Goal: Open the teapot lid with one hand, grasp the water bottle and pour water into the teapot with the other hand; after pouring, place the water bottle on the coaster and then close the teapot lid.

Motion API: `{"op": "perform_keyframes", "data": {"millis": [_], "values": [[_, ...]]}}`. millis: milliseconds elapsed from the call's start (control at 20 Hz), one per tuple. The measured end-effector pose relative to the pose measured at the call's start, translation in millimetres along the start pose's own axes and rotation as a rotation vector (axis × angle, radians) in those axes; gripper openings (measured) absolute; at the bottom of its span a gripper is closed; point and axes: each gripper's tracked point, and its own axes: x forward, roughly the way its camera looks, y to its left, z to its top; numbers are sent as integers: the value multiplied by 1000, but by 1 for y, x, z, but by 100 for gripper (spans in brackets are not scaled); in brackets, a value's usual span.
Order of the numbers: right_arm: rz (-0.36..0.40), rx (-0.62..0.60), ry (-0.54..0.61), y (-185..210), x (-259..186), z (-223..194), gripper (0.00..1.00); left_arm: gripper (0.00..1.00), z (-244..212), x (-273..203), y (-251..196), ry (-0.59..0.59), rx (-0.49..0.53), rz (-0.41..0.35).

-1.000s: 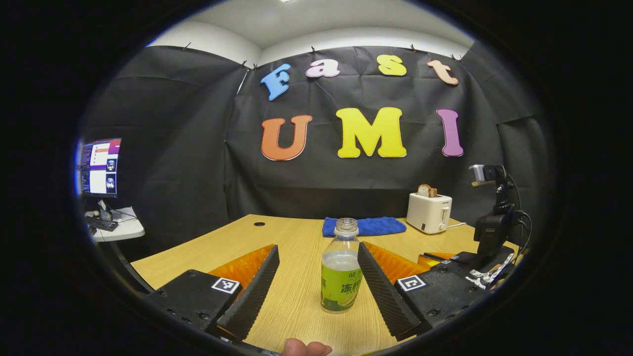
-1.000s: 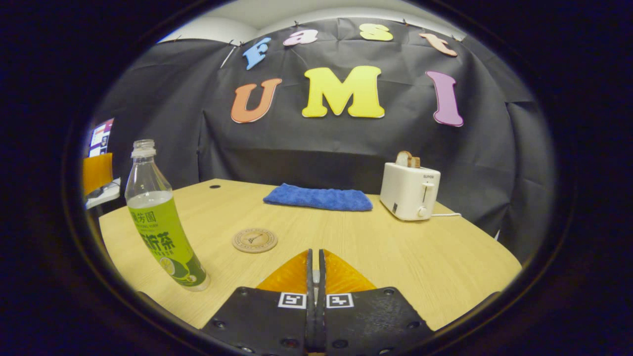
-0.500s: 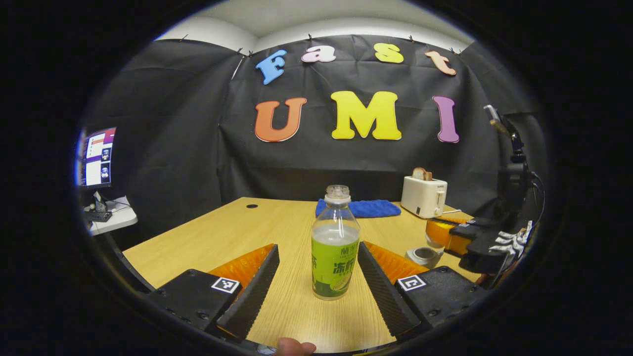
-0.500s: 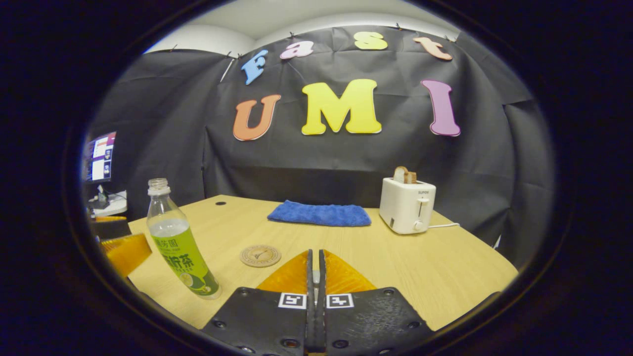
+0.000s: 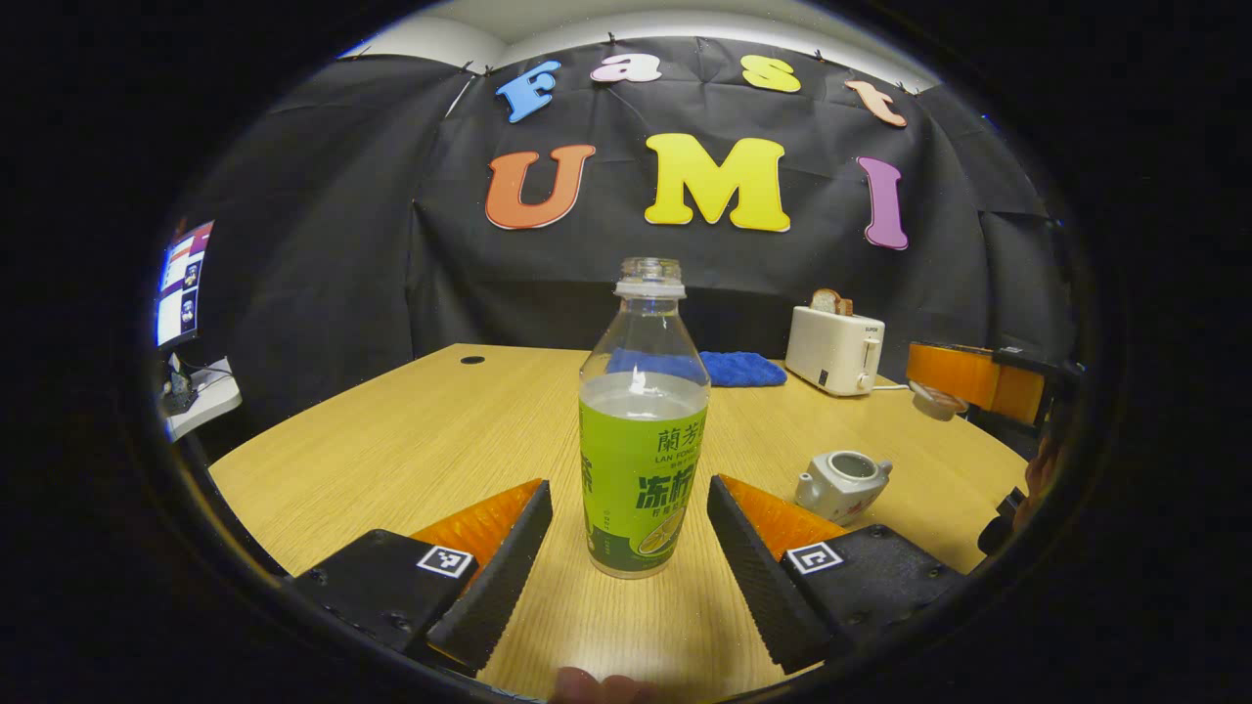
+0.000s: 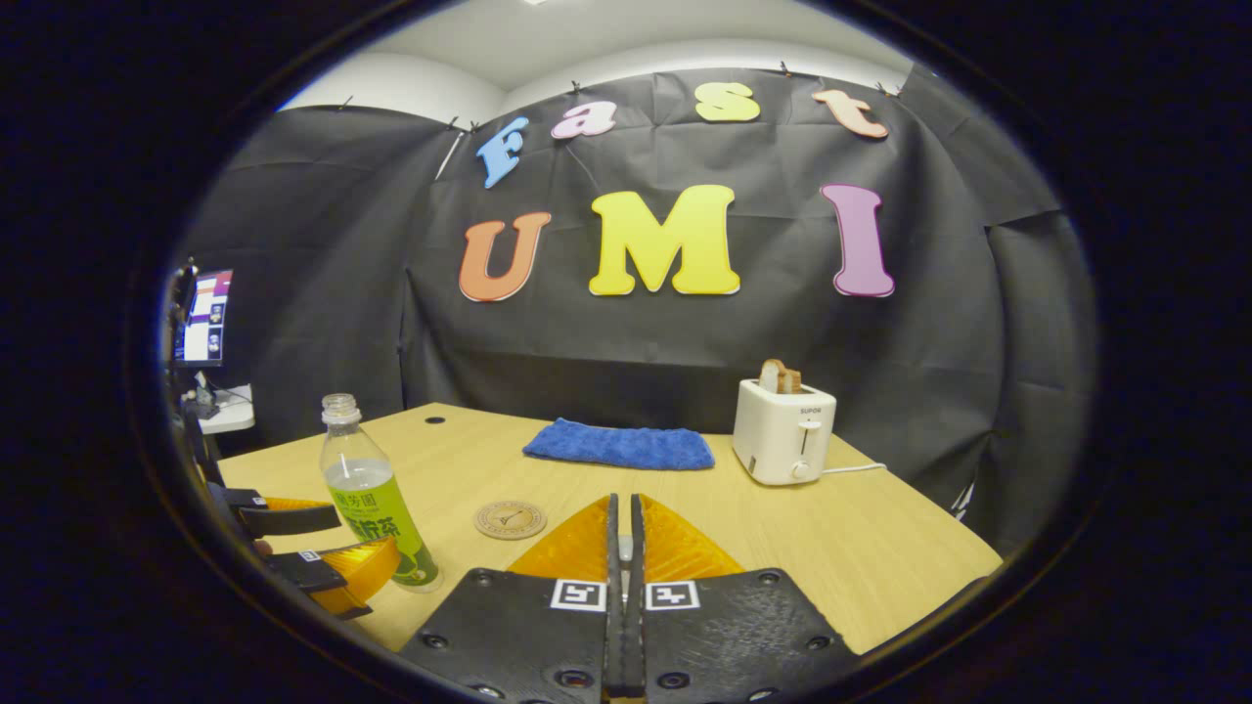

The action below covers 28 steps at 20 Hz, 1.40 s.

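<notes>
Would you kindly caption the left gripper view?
Open left gripper flanks the uncapped water bottle; lidless teapot stands beside.

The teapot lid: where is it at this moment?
In the left gripper view the lid is off the open teapot, held up at the tip of the right gripper at right, above the table.

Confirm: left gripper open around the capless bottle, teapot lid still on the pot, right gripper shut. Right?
Not quite. The teapot is already open: the left gripper view shows its bare mouth, with the lid held up off it. The rest stands: left gripper open around the capless bottle, right gripper shut.
</notes>
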Motion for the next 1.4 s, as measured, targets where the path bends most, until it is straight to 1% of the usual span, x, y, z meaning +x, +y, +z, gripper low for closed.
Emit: {"op": "perform_keyframes", "data": {"millis": [250,300,500,600,700,800,900,950,1050,1150,1250,1300,1400], "values": [[-15,5,15,-13,-1,-5,0,99,-7,14,-3,15,15,-13],[-17,6,18,-16,-2,-6,0,95,-7,16,-3,15,18,-13],[-25,19,20,-26,-8,-9,0,83,-8,19,-5,19,34,-12],[-30,27,23,-33,-9,-10,0,80,-8,19,-5,25,60,-9],[-32,34,24,-38,-11,-10,0,79,-6,22,-2,32,115,6],[-31,42,20,-44,-15,-10,0,78,-2,21,2,47,182,26],[-28,35,21,-49,-19,-12,0,77,8,18,5,48,283,42],[-29,32,21,-54,-20,-14,0,77,11,19,2,58,335,33],[-30,33,26,-61,-22,-16,0,76,19,16,3,64,451,34],[-31,38,31,-67,-25,-18,0,75,28,14,8,67,582,58],[-33,52,33,-75,-27,-21,0,75,35,12,13,69,680,86],[-34,59,34,-78,-27,-21,0,75,38,13,13,74,737,83],[-34,69,34,-83,-30,-22,0,74,45,12,14,82,880,104]]}}
